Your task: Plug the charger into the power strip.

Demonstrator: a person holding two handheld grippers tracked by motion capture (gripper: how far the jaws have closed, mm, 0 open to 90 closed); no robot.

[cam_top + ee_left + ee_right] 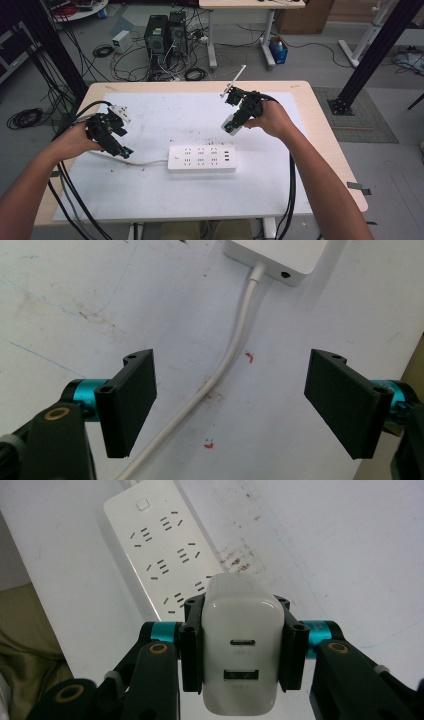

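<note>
A white power strip (202, 159) lies flat in the middle of the table, its white cable (145, 162) running left. In the left gripper view the cable (234, 345) passes between the wide-apart jaws of my left gripper (240, 405), which hangs open above it near the strip's end (280, 257). My left gripper (116, 145) sits left of the strip. My right gripper (235, 122) is shut on a white USB charger (232, 125), held above the table behind the strip. The charger (242, 650) shows two ports facing the camera, with the strip (165, 555) beyond.
The table (320, 165) is wooden with a white mat (165, 200) marked by dark smudges. Black gripper cables (291, 195) trail off the front. Computer towers (165, 35) and tangled wires stand on the floor behind the table.
</note>
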